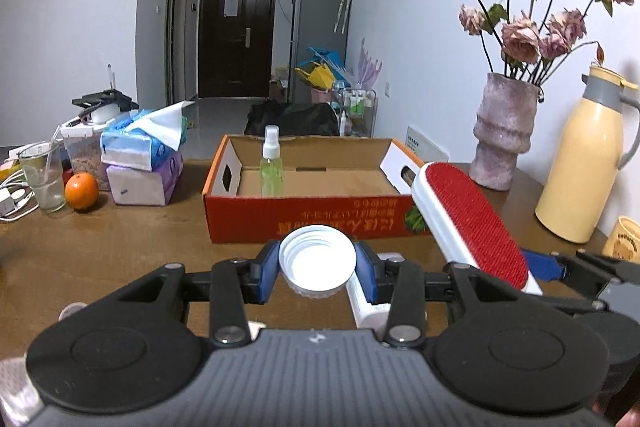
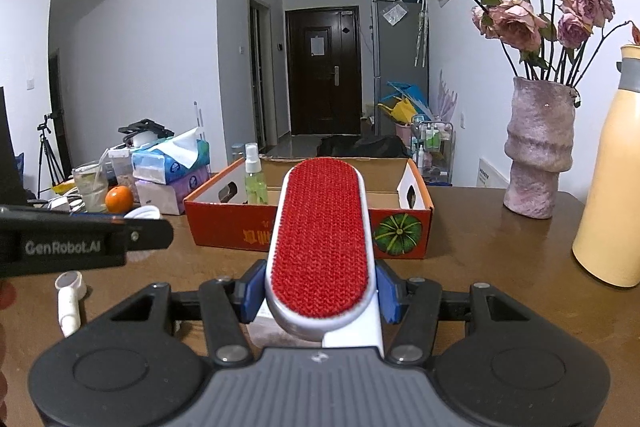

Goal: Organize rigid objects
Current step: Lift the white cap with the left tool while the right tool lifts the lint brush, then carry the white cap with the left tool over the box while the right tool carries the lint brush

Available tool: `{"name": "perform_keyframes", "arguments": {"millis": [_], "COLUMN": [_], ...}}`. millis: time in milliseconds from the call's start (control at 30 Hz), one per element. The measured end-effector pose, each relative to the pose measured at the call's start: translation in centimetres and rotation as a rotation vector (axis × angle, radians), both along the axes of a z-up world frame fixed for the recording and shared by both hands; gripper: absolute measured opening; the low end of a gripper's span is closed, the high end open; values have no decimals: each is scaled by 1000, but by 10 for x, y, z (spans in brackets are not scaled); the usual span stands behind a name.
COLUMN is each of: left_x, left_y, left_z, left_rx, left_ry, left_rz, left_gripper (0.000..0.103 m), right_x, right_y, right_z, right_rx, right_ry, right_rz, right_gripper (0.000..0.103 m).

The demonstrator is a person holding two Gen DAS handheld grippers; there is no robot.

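Both wrist cameras sit low above the wooden table [image 1: 120, 247], facing the hallway door [image 1: 238, 31]; the left views from further left. They share the orange cardboard box [image 2: 224, 223] and vase [image 2: 538, 147].

The one text that reads clearly is "GenRobot.AI", in pale letters on the black body of the left tool [image 2: 86, 241], seen from the right wrist view to the left of the cardboard box [image 2: 404, 227]. The box's red front wall carries yellow printed characters, upside down in the left wrist view and too blurred to read. Blue tissue packs [image 2: 170, 163] left of the box bear round logos, illegible.
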State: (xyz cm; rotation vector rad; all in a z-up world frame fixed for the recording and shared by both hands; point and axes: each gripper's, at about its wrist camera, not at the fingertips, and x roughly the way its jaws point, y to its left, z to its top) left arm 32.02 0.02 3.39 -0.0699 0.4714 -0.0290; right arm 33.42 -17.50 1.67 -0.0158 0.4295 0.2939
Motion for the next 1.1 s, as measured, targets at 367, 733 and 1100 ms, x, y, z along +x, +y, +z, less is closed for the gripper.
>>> {"name": "perform_keyframes", "arguments": {"millis": [367,733,1100], "left_x": [30,63,93], "left_y": [11,17,13], "left_z": [4,5,6], "left_rx": [-28,-50,-34], "left_ry": [-14,-19,-25], "left_rz": [52,92,96], "left_gripper": [41,41,41], "right_x": [25,53,80], "right_y": [8,10,9], "right_z": [4,5,1], "right_rx": [11,26,25], "right_ry": [-22,-16,-3], "right_rz": [-37,-57,-65], "right_gripper": [55,55,55]}}
